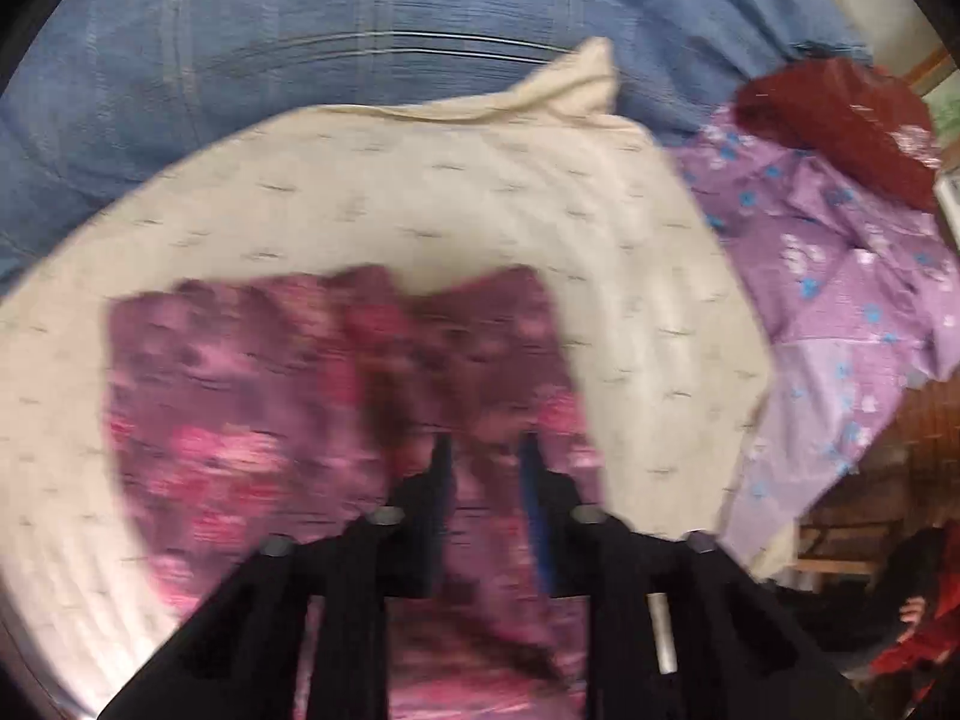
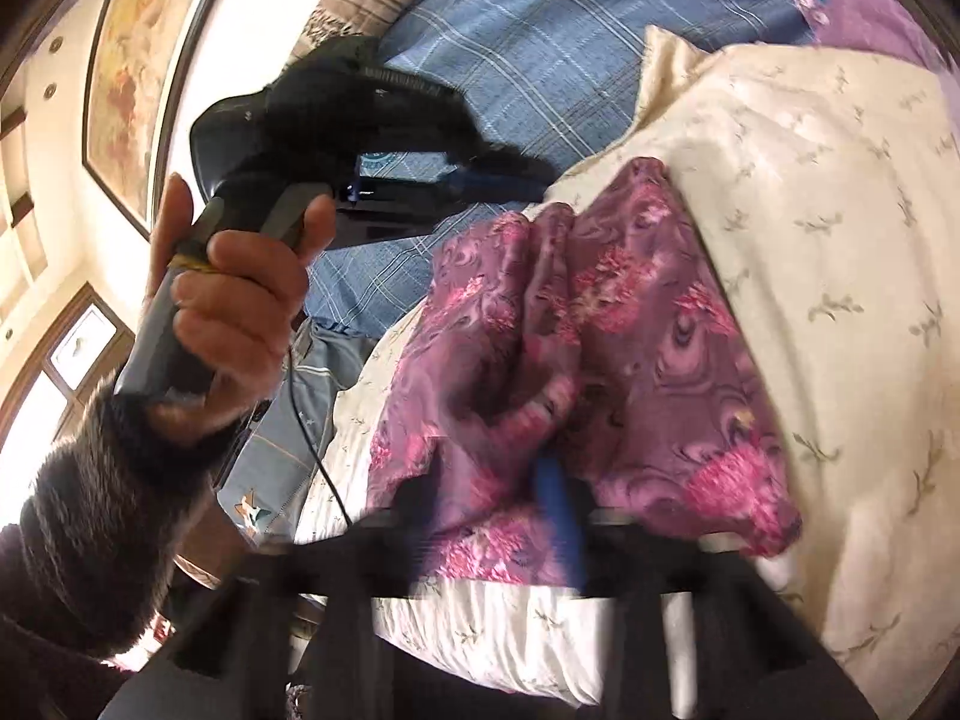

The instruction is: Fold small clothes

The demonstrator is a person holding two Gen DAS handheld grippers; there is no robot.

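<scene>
My left gripper hangs over the purple-pink floral satin garment, jaws a narrow gap apart, nothing visibly held. My right gripper is blurred with cloth bunched between its fingers; can't tell if it's clamped. The garment lies crumpled on the cream leaf-print quilt, blue plaid sheet beyond it.

The purple-pink floral garment, centre frame, is smooth cloth with a satin sheen. Under it, the cream quilt looks soft, matt and stitched. The blue checked sheet, upper left, is matt woven cloth. The left gripper is matt black plastic.
</scene>
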